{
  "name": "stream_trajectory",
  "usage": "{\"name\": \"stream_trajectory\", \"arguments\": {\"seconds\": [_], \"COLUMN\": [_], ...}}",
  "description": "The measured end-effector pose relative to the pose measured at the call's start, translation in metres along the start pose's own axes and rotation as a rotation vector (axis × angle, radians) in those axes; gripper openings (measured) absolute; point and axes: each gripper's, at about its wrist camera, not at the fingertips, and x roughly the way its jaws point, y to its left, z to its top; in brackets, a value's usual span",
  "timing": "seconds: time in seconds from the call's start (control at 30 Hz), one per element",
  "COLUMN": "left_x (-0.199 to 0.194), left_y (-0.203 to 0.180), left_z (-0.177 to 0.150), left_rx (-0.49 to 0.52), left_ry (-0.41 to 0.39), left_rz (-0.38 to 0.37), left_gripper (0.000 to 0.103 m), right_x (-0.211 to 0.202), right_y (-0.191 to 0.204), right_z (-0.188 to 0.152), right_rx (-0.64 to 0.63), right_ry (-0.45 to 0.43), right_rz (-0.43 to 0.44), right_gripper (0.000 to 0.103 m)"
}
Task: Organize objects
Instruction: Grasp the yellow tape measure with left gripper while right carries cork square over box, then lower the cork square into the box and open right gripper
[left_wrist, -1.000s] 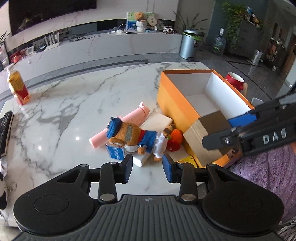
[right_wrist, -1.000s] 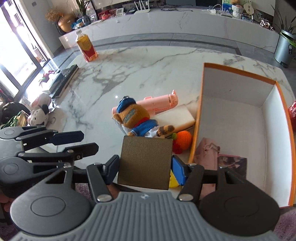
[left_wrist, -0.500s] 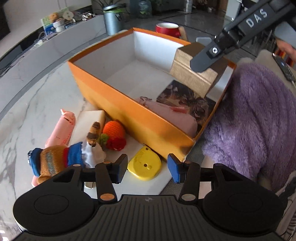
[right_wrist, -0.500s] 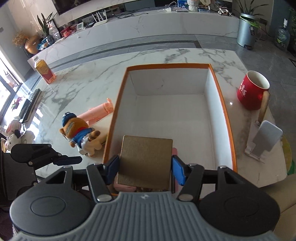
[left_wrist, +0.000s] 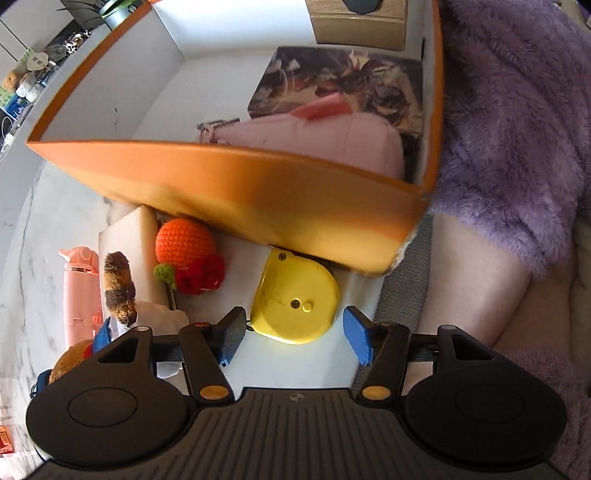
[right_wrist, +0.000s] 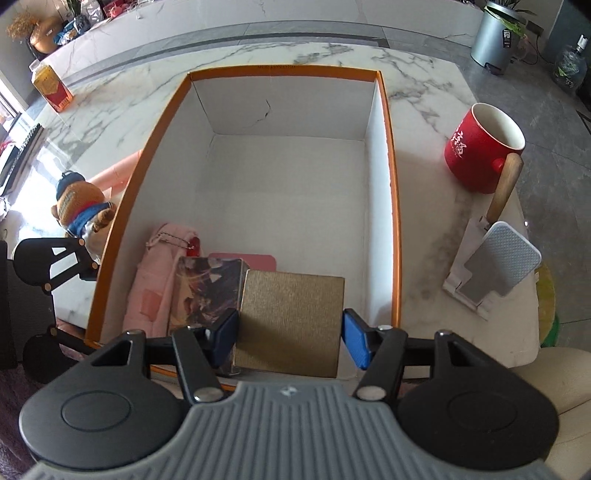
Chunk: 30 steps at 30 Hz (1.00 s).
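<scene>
Orange box (right_wrist: 392, 192) holds pink pouch (right_wrist: 155, 280), picture card (right_wrist: 207, 288) — right hand-held gripper (right_wrist: 290, 334) grasping gold box (right_wrist: 291, 317).

Ahead of the right gripper (right_wrist: 290, 334), the orange box (right_wrist: 392, 177) looks like smooth card, white and matt inside. Between that gripper's blue plastic fingers (right_wrist: 355, 341) sits a brown box (right_wrist: 290, 312) with a fine, rough woven texture. Just left of it lie a glossy printed book (right_wrist: 207, 291) and a soft pink cloth pouch (right_wrist: 157, 277). To the right stands a glossy red ceramic mug (right_wrist: 480, 155) on polished marble table (right_wrist: 424, 92). Between the left gripper's (left_wrist: 293, 334) fingers lies a shiny yellow plastic tape measure (left_wrist: 295, 301); further left, a crocheted orange yarn ball (left_wrist: 184, 240).
</scene>
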Motion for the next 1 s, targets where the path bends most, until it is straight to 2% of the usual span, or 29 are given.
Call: {"name": "stream_trajectory", "arguments": {"seconds": [0.13, 0.47, 0.57, 0.67, 0.87, 1.0], "left_x": [0.003, 0.01, 0.011, 0.01, 0.008, 0.005], "left_y": [0.006, 0.014, 0.01, 0.01, 0.011, 0.005], "left_z": [-0.002, -0.016, -0.019, -0.021, -0.035, -0.045], "left_rx": [-0.023, -0.042, -0.026, -0.06, -0.139, -0.184], "left_ry": [-0.012, 0.0, 0.001, -0.01, -0.028, -0.038], "left_rz": [-0.048, -0.158, -0.16, -0.167, -0.151, -0.126], "left_gripper": [0.071, 0.071, 0.07, 0.062, 0.061, 0.061], "right_x": [0.012, 0.039, 0.041, 0.044, 0.042, 0.032], "right_y": [0.001, 0.007, 0.008, 0.01, 0.005, 0.002], "right_z": [0.004, 0.003, 0.003, 0.006, 0.01, 0.012], "right_rx": [-0.013, -0.035, -0.047, -0.055, -0.023, -0.033], "right_ry": [0.039, 0.127, 0.145, 0.172, 0.202, 0.176], "right_rz": [0.004, -0.067, -0.079, -0.091, -0.066, -0.072], "right_gripper": [0.063, 0.063, 0.063, 0.063, 0.064, 0.062]}}
